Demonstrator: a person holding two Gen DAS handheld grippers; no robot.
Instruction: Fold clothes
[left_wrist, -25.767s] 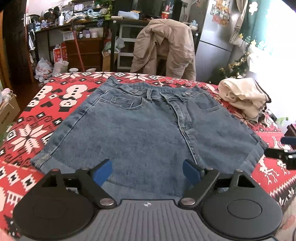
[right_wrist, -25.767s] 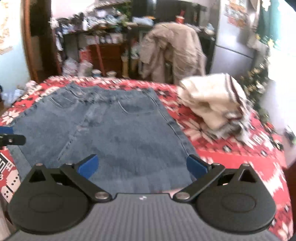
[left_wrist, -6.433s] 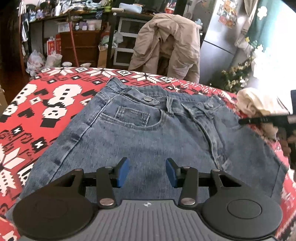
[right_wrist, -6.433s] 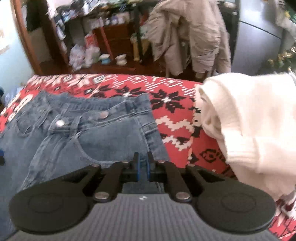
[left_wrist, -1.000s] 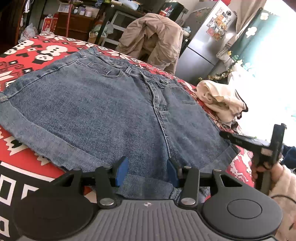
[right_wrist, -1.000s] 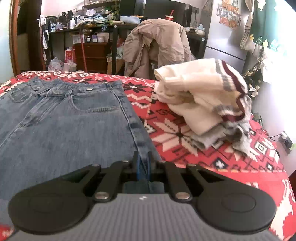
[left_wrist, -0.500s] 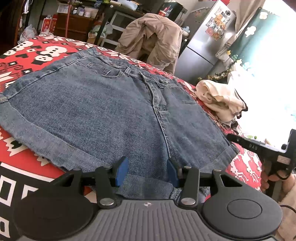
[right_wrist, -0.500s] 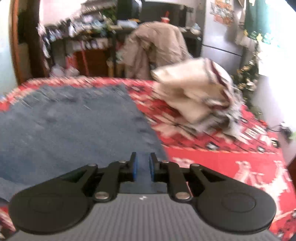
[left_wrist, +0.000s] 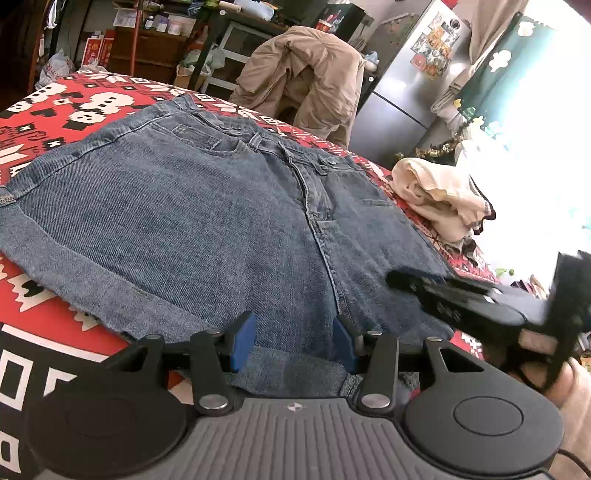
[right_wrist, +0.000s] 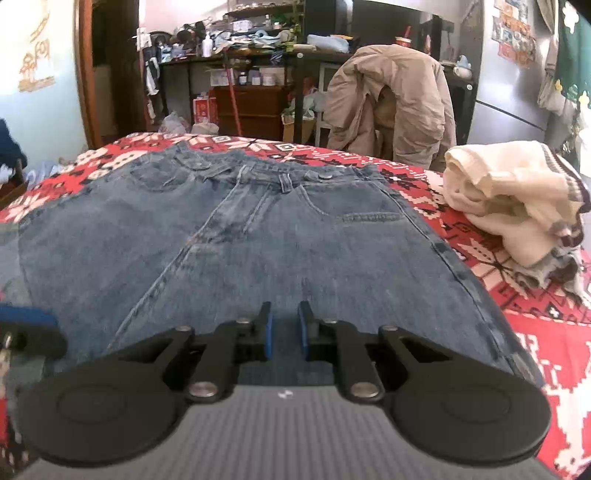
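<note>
— How do the jaws stand?

— The left gripper (left_wrist: 291, 345) is part-way apart, its blue pads astride the near hem of the denim shorts (left_wrist: 207, 221); the cloth lies between them, but the pads do not seem to press on it, so I judge it released. The right gripper (right_wrist: 284, 330) has just been opening: its pads now stand a narrow gap apart, with nothing caught between them and the shorts' hem just ahead and below.

— And where are the shorts from there?

— Straight out in front of both sets of jaws, spread flat on the red patterned cloth (left_wrist: 59, 107). The hems are nearest the jaws, the waistband farthest.

— So how far along is the folding?

— By my reading, barely begun. The shorts are smoothed out, front up, no fold in them yet. Every fold is still to do.

— How do they look?

— Mid-blue, faded denim, stiff-looking, with rolled hems, front pockets, a fly seam down the middle and metal buttons at the waist. Nearly flat, only slight ripples.

— Anything farther out?

— To the right of the jaws, apart from the shorts, a cream sweater (right_wrist: 517, 199) sits in a loose heap, not folded. Beyond the far edge, a tan jacket (right_wrist: 391, 103) hangs over a chair.
</note>
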